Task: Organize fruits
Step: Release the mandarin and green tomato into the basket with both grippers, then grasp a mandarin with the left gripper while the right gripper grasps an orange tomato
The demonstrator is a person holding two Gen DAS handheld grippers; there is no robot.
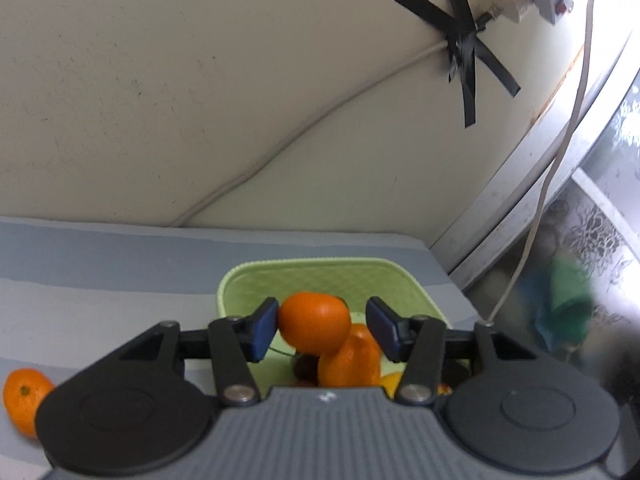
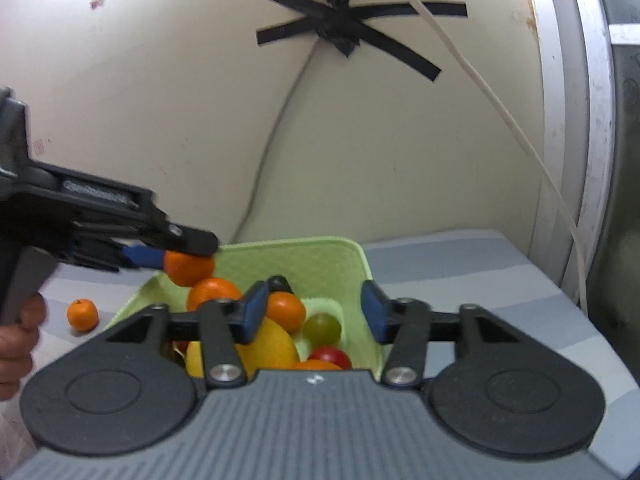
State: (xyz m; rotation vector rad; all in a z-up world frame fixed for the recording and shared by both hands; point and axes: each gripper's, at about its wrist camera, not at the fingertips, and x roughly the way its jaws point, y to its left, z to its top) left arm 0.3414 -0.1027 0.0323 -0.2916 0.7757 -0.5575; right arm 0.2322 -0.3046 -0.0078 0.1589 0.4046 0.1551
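Fingers of the left gripper [image 1: 322, 330] spread, a mandarin [image 1: 314, 324] touching only the left pad above the green basket [image 1: 320, 276], may bounce onto the striped desk [image 1: 100, 280]; right gripper [image 2: 310, 314] fingers, also spread, hold nothing.

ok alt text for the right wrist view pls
The left gripper reaches in from the left with a small orange above a green basket already holding oranges, a lemon, a green grape and a red fruit. The right gripper hangs open and empty over the basket; another orange sits on the striped cloth.
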